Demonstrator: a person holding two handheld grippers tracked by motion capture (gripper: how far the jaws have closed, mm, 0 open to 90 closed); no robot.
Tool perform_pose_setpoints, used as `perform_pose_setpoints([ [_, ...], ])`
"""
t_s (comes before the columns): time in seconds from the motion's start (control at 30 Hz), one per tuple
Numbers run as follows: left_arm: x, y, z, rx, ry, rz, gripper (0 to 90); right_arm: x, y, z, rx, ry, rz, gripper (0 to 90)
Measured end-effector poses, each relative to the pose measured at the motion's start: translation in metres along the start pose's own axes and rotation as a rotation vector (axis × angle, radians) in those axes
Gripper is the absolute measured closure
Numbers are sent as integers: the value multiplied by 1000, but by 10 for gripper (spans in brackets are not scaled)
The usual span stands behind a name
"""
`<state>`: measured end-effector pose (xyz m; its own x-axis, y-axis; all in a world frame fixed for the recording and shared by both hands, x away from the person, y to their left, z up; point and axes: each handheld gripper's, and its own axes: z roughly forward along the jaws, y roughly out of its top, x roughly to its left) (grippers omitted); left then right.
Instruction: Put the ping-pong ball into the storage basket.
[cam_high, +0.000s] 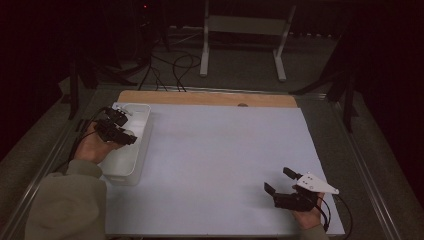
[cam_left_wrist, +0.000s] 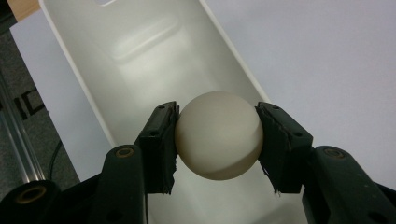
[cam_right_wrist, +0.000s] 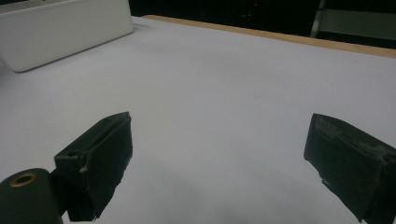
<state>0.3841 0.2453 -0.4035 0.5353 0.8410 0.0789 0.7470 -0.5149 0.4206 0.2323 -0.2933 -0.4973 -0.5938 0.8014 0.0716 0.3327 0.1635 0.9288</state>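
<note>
Counter (cam_high: 220, 165): covered by a pale sheet, wooden edge showing at the far side. Bare in the middle.

White bin (cam_high: 141, 150): long, rectangular, sits at the left side of the counter, long axis running away from the person. Inside looks empty apart from what the left tool holds over it. Also visible far off in the right gripper view (cam_right_wrist: 65, 32).

Left hand-held gripper (cam_high: 121, 134): over the bin, jaws pointed into it. In the left gripper view (cam_left_wrist: 217, 135) both pads are clamped on a white ball (cam_left_wrist: 218, 135), one pad on each side, roughly across its widest part. The ball is held within the bin's walls, above its floor; can't tell whether it touches the floor. In the high view the ball itself is too small to make out.

Right hand-held gripper (cam_high: 280, 182): parked near the right front corner of the counter, well apart from the bin. Jaws wide, nothing between them (cam_right_wrist: 217, 154), only bare sheet ahead.

Step, as I read it: ball is gripped at the bin, either just picked out of it or about to be dropped in. Pictures alone don't settle which.

Next move:
- If placing: lower a bit, open jaws, let it settle in the bin. It's round, so it will roll along the floor.
- If removing: lift straight up clear of the walls before moving sideways, keep the squeeze even so the ball doesn't pop out.
</note>
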Motion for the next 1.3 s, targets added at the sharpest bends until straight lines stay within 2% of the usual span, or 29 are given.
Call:
perform_pose_setpoints([
  [0.17, 1, -1, 0, -10, -1, -12, 483, 0, 0, 0, 0, -1, 0, 71],
  [0.2, 1, -1, -1, -27, 15, -15, 415, 0, 0, 0, 1, -1, 0, 71],
  [0.23, 1, -2, -1, -42, 15, -19, 306, 0, 0, 0, 0, -2, 0, 71],
  [0.27, 2, -1, -2, -46, 12, -32, 189, 0, 0, 0, 0, -1, 0, 71],
  [0.3, 3, -1, -2, -46, 13, -49, 118, 0, 0, 0, 1, -2, 0, 71],
  [0.4, 4, -2, -2, -34, 12, -49, 11, 0, 0, 0, 0, -2, -2, 71],
  [0.73, 4, -3, -4, -59, 14, -50, 2, 0, 0, 0, 0, -1, -1, 71],
  [1.3, -4, -3, -10, -118, -5, -13, 2, 0, 0, 0, -1, -2, 0, 71],
])
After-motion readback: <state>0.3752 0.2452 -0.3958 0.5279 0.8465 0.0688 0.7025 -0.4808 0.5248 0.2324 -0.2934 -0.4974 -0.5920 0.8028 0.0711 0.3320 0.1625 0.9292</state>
